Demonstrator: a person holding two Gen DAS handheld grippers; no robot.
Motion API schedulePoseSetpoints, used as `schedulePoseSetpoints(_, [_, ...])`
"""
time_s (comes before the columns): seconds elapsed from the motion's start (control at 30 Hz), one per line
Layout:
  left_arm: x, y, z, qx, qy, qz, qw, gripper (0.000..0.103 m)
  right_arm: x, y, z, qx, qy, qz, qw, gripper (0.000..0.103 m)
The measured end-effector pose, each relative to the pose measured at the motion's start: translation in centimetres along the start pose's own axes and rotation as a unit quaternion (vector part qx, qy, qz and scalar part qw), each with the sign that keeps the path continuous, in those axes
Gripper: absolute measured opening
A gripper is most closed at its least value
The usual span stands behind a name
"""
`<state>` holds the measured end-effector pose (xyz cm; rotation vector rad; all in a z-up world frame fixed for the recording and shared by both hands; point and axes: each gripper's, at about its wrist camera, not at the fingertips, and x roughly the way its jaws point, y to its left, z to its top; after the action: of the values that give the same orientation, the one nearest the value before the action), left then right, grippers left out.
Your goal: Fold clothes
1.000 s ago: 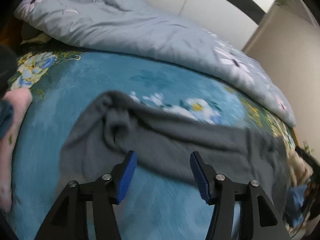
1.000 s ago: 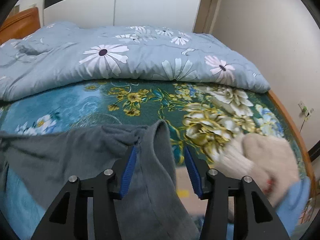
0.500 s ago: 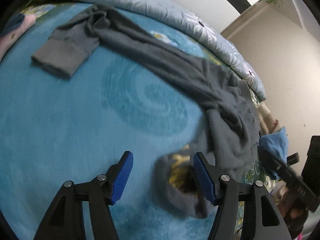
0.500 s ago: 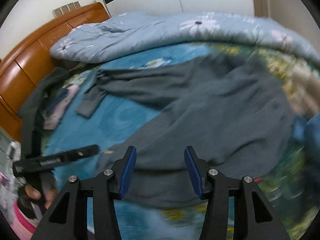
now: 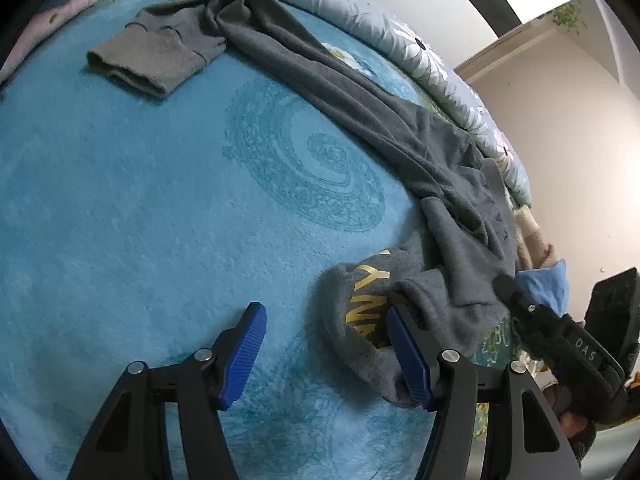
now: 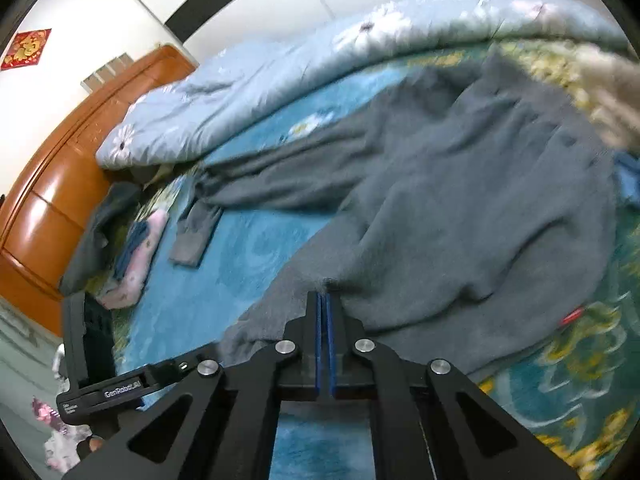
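Dark grey fleece sweatshirt (image 6: 460, 208) sprawls crumpled across the blue floral bedspread (image 5: 160, 200). Right gripper (image 6: 324, 300) fingers have just closed, pinching its hem; thin bite may slip. Left gripper (image 5: 324, 344) open, one finger against the bunched hem: risks grabbing doubled layers.

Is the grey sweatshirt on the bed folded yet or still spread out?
Spread out, unfolded. The grey sweatshirt lies rumpled across the blue bedspread, one sleeve stretched far away from the body.

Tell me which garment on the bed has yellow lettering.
The grey sweatshirt spread across the blue blanket; yellow letters show by the left tongs. The pink garment shows none.
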<state>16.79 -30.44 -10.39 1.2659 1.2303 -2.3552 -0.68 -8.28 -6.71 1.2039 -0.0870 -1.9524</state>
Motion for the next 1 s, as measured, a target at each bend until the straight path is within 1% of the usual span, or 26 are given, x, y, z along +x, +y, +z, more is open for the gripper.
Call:
schedulePoseSetpoints(0.1, [0.2,0.1,0.1,-0.009,0.000,-0.011,0.9999,0.067,-3.1,-2.5,1.5,0.013,-0.056,-0.043,0.997,0.001])
schedulePoseSetpoints(0.23, [1.0,-0.5,0.0,-0.007,0.010,-0.028,0.9995,0.067,-6.9,-7.1,3.2,0.046,-0.114,-0.126,0.984,0.000])
schedulePoseSetpoints(0.3, [1.4,-0.8,0.0,-0.007,0.012,-0.033,0.9993,0.067,-8.3,-9.5,3.5,0.068,-0.124,-0.148,0.979,0.000])
schedulePoseSetpoints(0.4, [1.8,-0.9,-0.1,-0.011,0.005,-0.043,0.9990,0.065,-9.0,-11.1,3.2,0.087,-0.112,-0.143,0.980,0.000])
schedulePoseSetpoints(0.47, [1.8,-1.0,-0.1,-0.014,-0.002,-0.052,0.9985,0.063,-8.8,-10.9,2.6,0.070,-0.105,-0.147,0.981,0.000])
schedulePoseSetpoints(0.5, [1.9,-1.1,0.0,-0.014,-0.004,-0.056,0.9983,0.059,-8.5,-10.6,2.4,0.064,-0.102,-0.146,0.982,0.000])
schedulePoseSetpoints(0.57, [1.7,-1.3,0.0,-0.011,-0.014,-0.059,0.9981,0.023,-7.9,-10.2,2.1,0.056,-0.093,-0.138,0.984,0.000])
schedulePoseSetpoints(0.63, [1.0,-1.5,0.2,-0.005,-0.035,-0.054,0.9979,0.004,-7.4,-10.0,1.8,0.053,-0.083,-0.128,0.987,0.001])
schedulePoseSetpoints(0.67, [0.4,-1.6,0.3,-0.001,-0.050,-0.055,0.9972,0.004,-7.1,-9.6,1.8,0.050,-0.078,-0.123,0.988,0.001])
schedulePoseSetpoints(0.73, [-1.8,-2.3,0.6,0.017,-0.095,-0.061,0.9935,0.004,-6.4,-8.5,1.5,0.034,-0.071,-0.114,0.990,0.001])
schedulePoseSetpoints(0.8, [-4.6,-3.4,1.0,0.045,-0.147,-0.051,0.9868,0.004,-5.7,-7.4,1.4,0.016,-0.066,-0.109,0.992,0.001])
schedulePoseSetpoints(0.83, [-6.4,-3.8,1.3,0.055,-0.176,-0.042,0.9819,0.004,-5.6,-7.0,1.3,0.013,-0.066,-0.105,0.992,0.001])
schedulePoseSetpoints(0.87, [-8.6,-4.1,1.4,0.060,-0.212,-0.037,0.9747,0.004,-5.6,-6.6,1.2,0.011,-0.066,-0.102,0.993,0.001])
schedulePoseSetpoints(0.93, [-13.1,-4.1,1.2,0.072,-0.286,-0.031,0.9551,0.004,-5.4,-6.1,1.1,0.007,-0.065,-0.096,0.993,0.001])
schedulePoseSetpoints(0.97, [-15.4,-4.0,0.8,0.082,-0.325,-0.022,0.9419,0.004,-5.3,-5.8,1.0,0.004,-0.063,-0.096,0.993,0.001])
schedulePoseSetpoints(1.0, [-17.2,-3.5,0.5,0.088,-0.352,-0.008,0.9318,0.004,-5.2,-5.6,0.9,0.001,-0.062,-0.096,0.993,0.001])
